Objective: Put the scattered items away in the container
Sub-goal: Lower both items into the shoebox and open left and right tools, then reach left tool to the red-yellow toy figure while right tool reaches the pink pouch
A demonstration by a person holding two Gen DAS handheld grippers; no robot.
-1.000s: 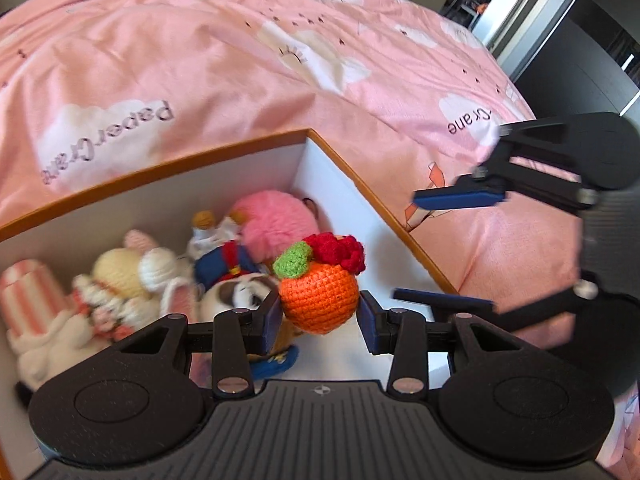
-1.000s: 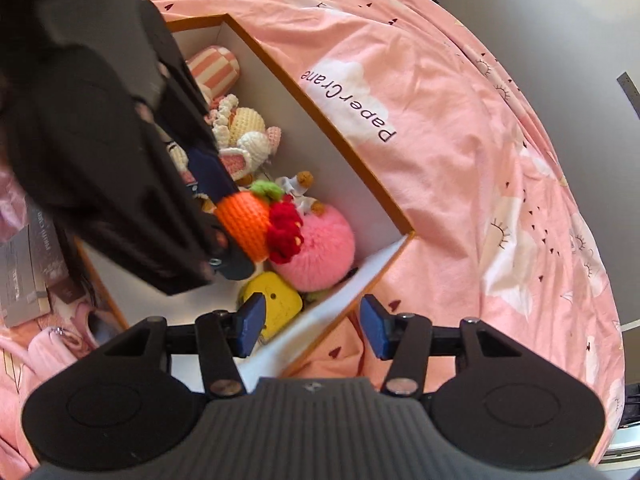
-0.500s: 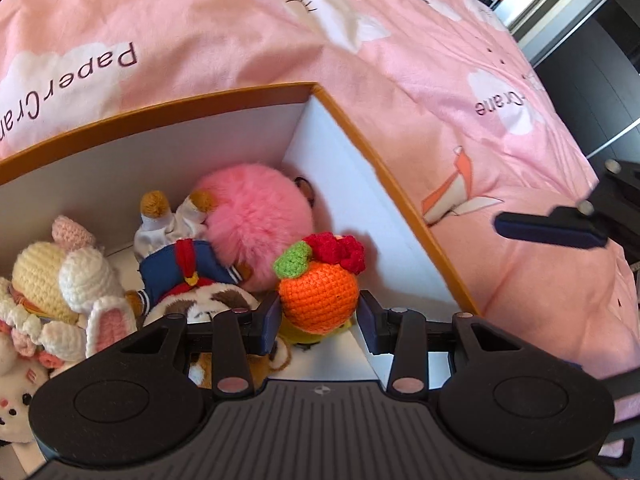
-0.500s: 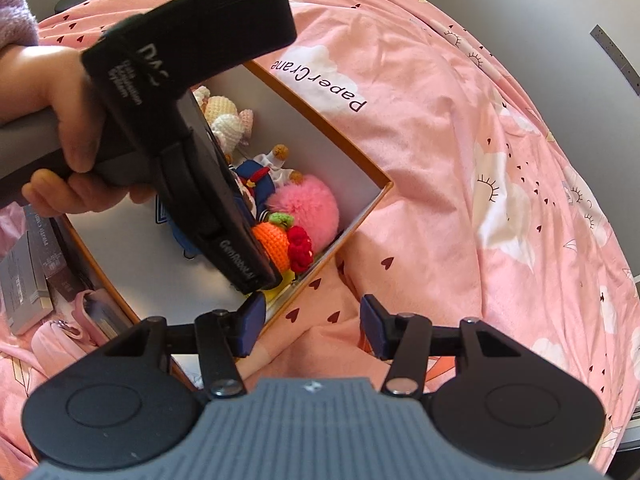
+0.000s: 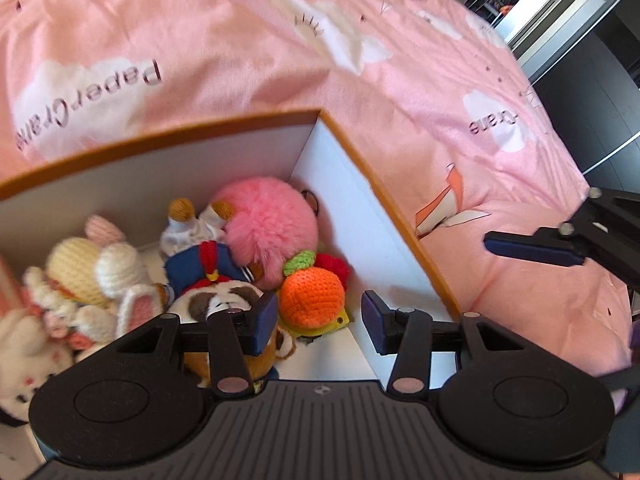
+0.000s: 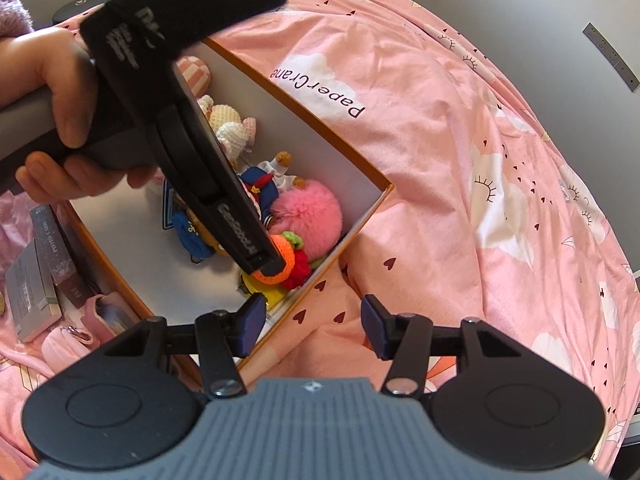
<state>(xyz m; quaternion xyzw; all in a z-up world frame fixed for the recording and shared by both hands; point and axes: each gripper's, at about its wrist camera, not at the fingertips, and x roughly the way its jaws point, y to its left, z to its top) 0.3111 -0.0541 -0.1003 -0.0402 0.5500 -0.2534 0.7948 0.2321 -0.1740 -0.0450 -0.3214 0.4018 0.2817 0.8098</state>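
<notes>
The orange toy (image 5: 312, 298) is seen at twelve o'clock between the opening jaws of the left claw (image 5: 319, 320), seemingly released into the box (image 5: 372, 184), while the right claw (image 6: 312, 326) hangs open and empty.

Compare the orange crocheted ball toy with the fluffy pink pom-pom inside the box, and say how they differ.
The orange crocheted ball toy is knitted in tight stitches; the fluffy pink pom-pom is long soft fur. The orange toy carries a green leaf and red trim on top; the pom-pom is plain pink. The orange toy looks smaller and lies nearer the camera, on something yellow; the pom-pom sits back in the box corner. Both are round, soft and inside the orange-rimmed white box.
</notes>
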